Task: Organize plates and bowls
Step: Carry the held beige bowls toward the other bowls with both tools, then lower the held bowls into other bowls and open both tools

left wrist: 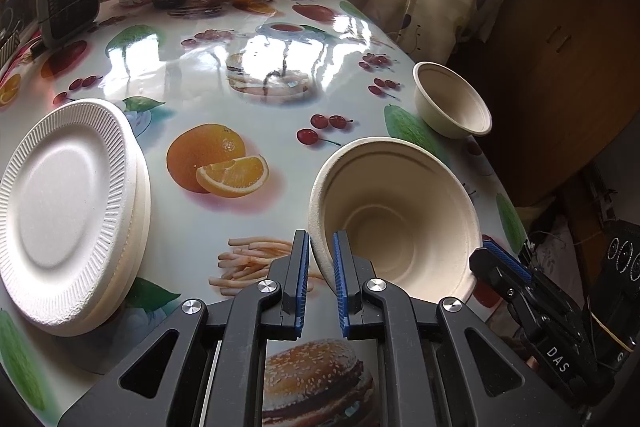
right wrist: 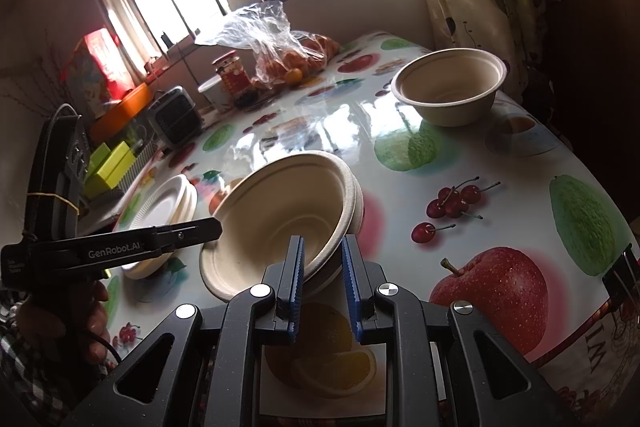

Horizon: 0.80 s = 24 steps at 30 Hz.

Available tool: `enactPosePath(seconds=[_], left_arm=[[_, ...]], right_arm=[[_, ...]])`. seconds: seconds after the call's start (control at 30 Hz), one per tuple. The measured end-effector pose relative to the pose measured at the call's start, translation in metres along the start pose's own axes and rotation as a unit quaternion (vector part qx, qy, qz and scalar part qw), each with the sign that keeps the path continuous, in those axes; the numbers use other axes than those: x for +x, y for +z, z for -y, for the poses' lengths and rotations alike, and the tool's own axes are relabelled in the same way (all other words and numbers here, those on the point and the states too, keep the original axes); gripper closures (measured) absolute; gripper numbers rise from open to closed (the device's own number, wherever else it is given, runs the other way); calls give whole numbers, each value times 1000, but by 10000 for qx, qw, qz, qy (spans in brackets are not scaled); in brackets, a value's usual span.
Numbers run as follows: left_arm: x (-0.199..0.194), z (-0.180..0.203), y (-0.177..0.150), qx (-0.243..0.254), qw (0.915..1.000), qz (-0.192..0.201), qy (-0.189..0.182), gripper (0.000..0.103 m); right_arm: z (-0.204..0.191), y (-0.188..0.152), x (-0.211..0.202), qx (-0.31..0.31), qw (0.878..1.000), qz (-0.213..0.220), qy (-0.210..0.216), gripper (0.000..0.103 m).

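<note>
— Holding anything with each hand-held gripper?
— Yes. My left hand-held gripper [left wrist: 321, 259] and right hand-held gripper [right wrist: 322, 267] both pinch the nested bowls' [right wrist: 280, 203] rim, tilted above the surface [left wrist: 240, 39], beside the plates [left wrist: 68, 211].

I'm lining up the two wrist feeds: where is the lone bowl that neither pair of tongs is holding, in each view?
Left wrist: the lone bowl sits at middle right, near the table's right edge, beyond the gripped bowls.
Right wrist: the lone bowl sits upper right, upright, past the gripped bowls.
Shared landmark: the stack of white plates, left of the gripped bowls in both.
</note>
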State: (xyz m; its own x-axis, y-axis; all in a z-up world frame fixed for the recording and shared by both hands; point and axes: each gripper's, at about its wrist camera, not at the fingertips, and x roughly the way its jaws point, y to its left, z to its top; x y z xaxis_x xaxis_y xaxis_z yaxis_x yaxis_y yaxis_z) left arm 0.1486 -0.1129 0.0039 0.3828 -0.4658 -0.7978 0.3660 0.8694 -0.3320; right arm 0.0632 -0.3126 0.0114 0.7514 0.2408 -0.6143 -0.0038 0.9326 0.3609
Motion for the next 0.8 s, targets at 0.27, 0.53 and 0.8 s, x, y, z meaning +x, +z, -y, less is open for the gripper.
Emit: enactPosePath(seconds=[0.27, 0.53, 0.8], left_arm=[[-1, 0, 0, -10, 10000, 12, -3, 90], [-3, 0, 2, -14, 10000, 63, 56, 84], [-5, 2, 9, 22, 9999, 133, 88, 69]], right_arm=[[1, -1, 2, 35, 10000, 14, -16, 82], [2, 1, 1, 12, 10000, 38, -29, 69], [8, 9, 1, 68, 9999, 100, -70, 64]])
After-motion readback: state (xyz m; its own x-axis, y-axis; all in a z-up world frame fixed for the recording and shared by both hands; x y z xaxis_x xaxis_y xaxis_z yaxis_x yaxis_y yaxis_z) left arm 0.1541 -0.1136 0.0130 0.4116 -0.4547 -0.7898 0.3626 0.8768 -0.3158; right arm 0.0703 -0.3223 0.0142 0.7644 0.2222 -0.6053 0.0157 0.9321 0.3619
